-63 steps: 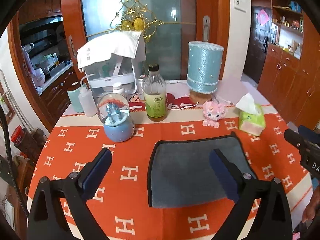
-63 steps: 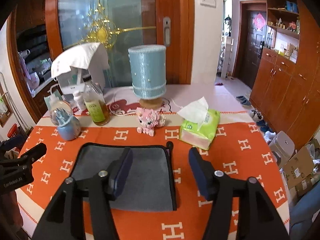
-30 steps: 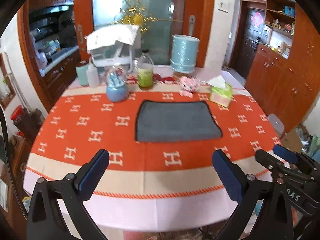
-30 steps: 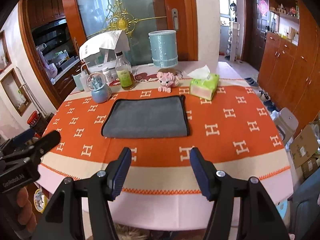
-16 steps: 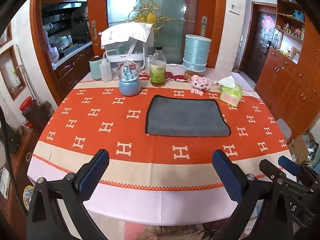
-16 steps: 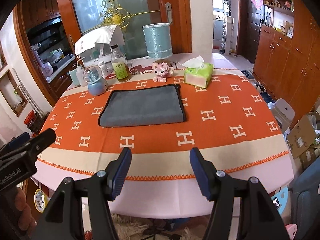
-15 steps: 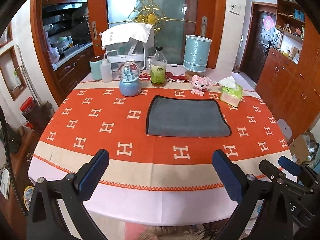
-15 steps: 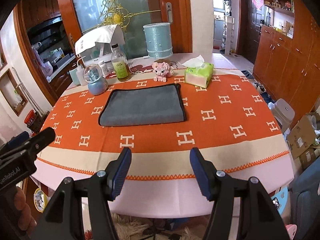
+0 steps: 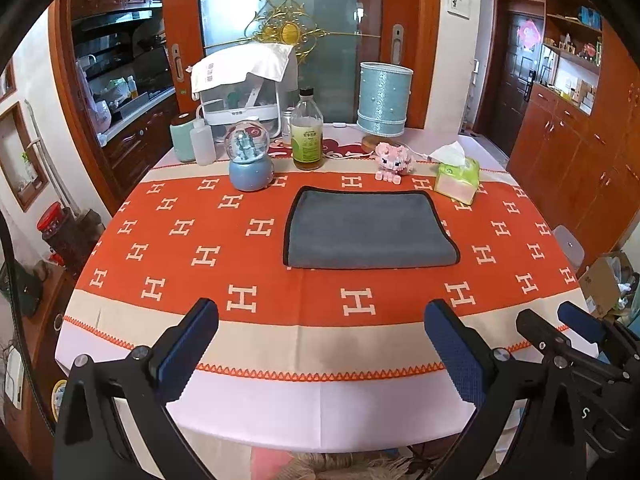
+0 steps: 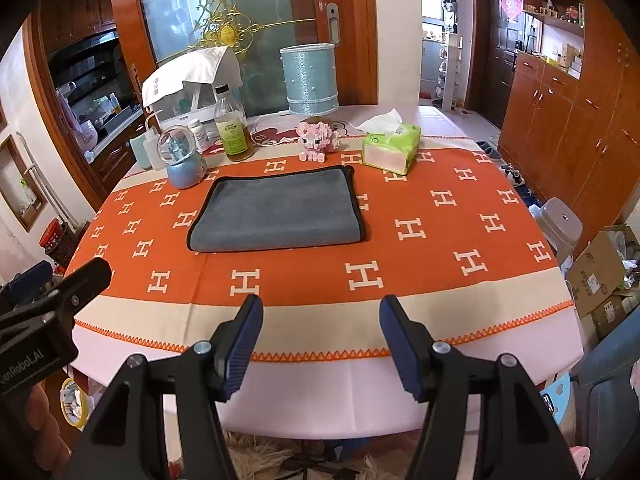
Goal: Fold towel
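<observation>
Towel (image 9: pixel 366 230), grey w/ black edging, is lying folded flat near the middle of the round table (image 9: pixel 320 408), on an orange cloth w/ white H marks (image 9: pixel 180 248), touching neither gripper. Going left to right along the far side: a mint cup & white squeeze bottle (image 9: pixel 202 142) are standing by a blue snow globe (image 9: pixel 251 160), then a glass bottle w/ green label (image 9: pixel 307 136), a pale blue lamp (image 9: pixel 384 100), a pink block pig (image 9: pixel 394 160) & a green tissue pack (image 9: pixel 458 176) just beyond the towel's far right corner. Left gripper (image 9: pixel 320 344) is hovering over the near table edge, well short of the towel, jaws spread wide, holding nothing. Right gripper (image 10: pixel 320 344) is hanging beside it at the same near edge, jaws also spread apart & empty; its black tips are showing at the lower right of the left wrist view.
</observation>
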Motion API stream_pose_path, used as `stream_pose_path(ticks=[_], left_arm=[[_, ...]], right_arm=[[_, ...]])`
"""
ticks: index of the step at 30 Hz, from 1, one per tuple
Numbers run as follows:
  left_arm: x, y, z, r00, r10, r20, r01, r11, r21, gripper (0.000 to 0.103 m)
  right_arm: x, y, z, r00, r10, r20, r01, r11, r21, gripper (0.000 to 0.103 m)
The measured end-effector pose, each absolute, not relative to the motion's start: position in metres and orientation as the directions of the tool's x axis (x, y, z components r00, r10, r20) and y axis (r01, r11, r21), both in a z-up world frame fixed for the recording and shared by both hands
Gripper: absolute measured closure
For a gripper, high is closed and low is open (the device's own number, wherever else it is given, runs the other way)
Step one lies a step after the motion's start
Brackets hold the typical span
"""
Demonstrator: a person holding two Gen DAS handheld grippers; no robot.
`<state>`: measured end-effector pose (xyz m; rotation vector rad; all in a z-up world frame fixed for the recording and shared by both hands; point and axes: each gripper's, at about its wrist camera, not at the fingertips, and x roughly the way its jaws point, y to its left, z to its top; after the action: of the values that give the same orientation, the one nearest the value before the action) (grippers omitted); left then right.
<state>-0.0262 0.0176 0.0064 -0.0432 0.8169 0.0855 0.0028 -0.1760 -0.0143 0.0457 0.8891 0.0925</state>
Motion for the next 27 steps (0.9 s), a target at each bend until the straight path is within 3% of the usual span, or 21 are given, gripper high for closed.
stream_pose_path(ticks=[27], left_arm=[[-0.015,0.019,0.001,0.670,0.055,-0.740,-0.079,0.997,0.002,0.001]], right_arm=[[0.014,-0.174,-0.020,0.620,0.086,-0.780,-0.043,0.996,0.076,0.042]])
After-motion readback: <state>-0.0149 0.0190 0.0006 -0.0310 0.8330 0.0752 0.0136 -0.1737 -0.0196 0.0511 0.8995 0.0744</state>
